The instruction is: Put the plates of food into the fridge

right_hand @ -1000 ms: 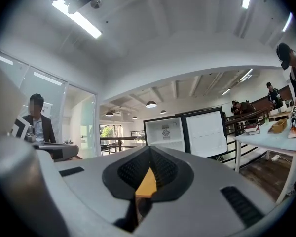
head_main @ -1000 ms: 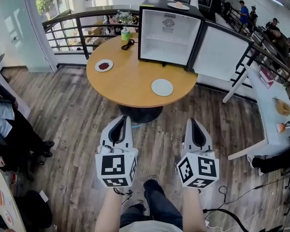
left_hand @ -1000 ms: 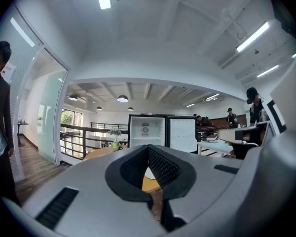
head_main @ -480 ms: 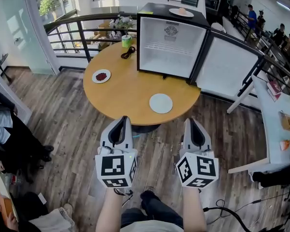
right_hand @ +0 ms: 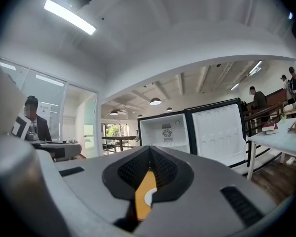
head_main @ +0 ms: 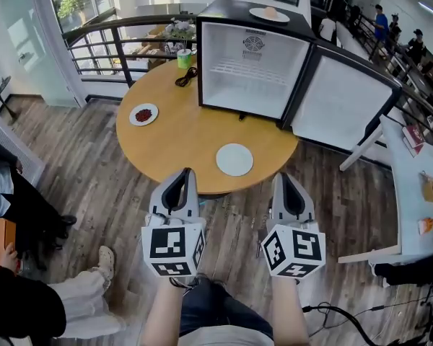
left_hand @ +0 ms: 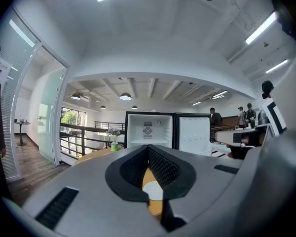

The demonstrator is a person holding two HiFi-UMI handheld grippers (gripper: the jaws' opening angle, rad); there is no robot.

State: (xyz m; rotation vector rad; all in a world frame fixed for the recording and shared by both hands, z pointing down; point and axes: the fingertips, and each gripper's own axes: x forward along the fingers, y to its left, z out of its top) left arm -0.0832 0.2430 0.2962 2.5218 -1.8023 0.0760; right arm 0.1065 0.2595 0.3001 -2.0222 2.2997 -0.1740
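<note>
Left gripper [head_main: 187,173] and right gripper [head_main: 283,176]: jaws together, empty. White plate [head_main: 234,159] on the table [head_main: 180,139] just ahead, between them. Red-food plate [head_main: 143,114] ahead-left; open fridge [head_main: 252,67] beyond.

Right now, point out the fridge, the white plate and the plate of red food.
fridge [head_main: 245,71]: head view, inner back wall.
white plate [head_main: 234,159]: head view, its centre.
plate of red food [head_main: 133,118]: head view, its left rim.

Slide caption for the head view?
Left gripper and right gripper, both shut, face round wooden table bearing red-food plate, plain white plate, open black fridge.
</note>
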